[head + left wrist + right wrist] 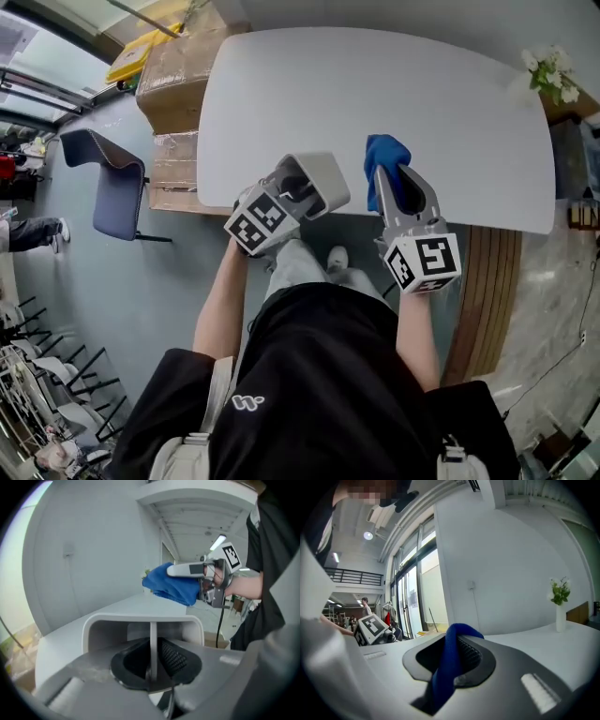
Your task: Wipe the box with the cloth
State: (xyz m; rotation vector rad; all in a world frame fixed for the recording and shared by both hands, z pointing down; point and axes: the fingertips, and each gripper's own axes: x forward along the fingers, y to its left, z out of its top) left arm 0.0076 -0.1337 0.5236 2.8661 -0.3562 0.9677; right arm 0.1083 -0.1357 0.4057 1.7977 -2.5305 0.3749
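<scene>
White surface, head view: at its near edge we hold the box in the left gripper, the cloth just right of it in the right gripper. Left gripper view: fingers pinch the box's wall, cloth ahead-right. Right gripper view: fingers clamp the cloth.

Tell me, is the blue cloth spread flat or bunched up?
Bunched up: the blue cloth is a crumpled wad, not a flat sheet, pinched at one end in the right gripper.
</scene>
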